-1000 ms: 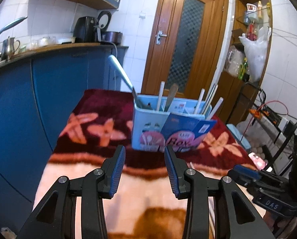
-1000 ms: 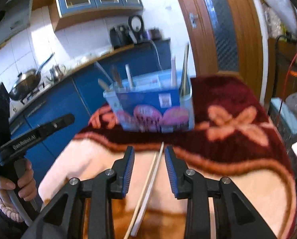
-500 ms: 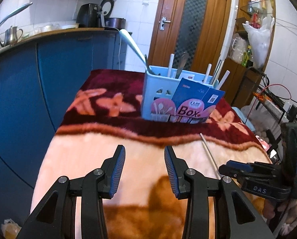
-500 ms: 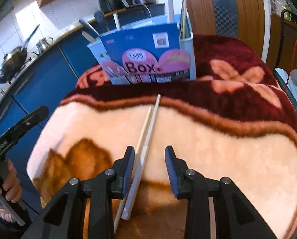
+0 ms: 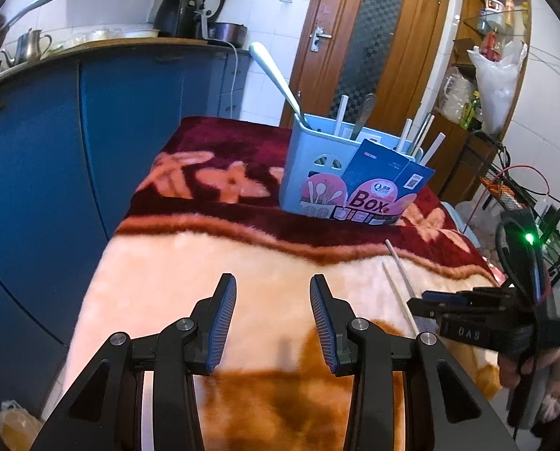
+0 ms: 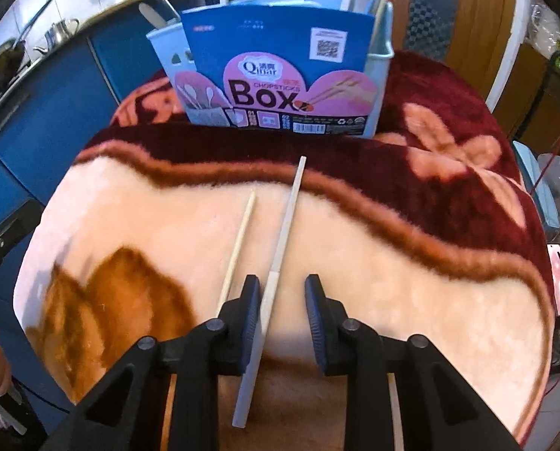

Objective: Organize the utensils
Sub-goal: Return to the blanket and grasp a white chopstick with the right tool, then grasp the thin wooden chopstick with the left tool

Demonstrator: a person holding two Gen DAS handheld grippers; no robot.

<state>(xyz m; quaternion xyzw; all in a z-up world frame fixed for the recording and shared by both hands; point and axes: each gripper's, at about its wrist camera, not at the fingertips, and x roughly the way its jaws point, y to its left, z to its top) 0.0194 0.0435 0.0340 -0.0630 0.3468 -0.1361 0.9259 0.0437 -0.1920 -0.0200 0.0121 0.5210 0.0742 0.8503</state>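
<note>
Mostly done, by the look of it — the blue utensil box (image 6: pixel 272 71) at 12 o'clock on the blanket (image 6: pixel 392 282) already holds a spoon (image 5: pixel 276 79), several chopsticks and other handles upright. Still left lying flat: a grey-white chopstick (image 6: pixel 285 218) and a thinner wooden chopstick (image 6: pixel 238 248) just beside it at its 9 o'clock, both pointing toward 12, well short of the box. Possibly another pale stick at 5 o'clock under the right claw; too hidden to tell.

Right gripper (image 6: pixel 282 315) straddling the grey-white chopstick, jaws narrow and just closing further, the stick close against the left pad but a clear gap on the other side — not yet clamped. Left gripper (image 5: pixel 272 323) hovering over bare blanket, jaws half apart, nothing between them.

Against a second back: right claw tipped steeply down and brought low over the sticks, box now at the top edge rather than centre. Left claw dropped a little, its gap unchanged.
</note>
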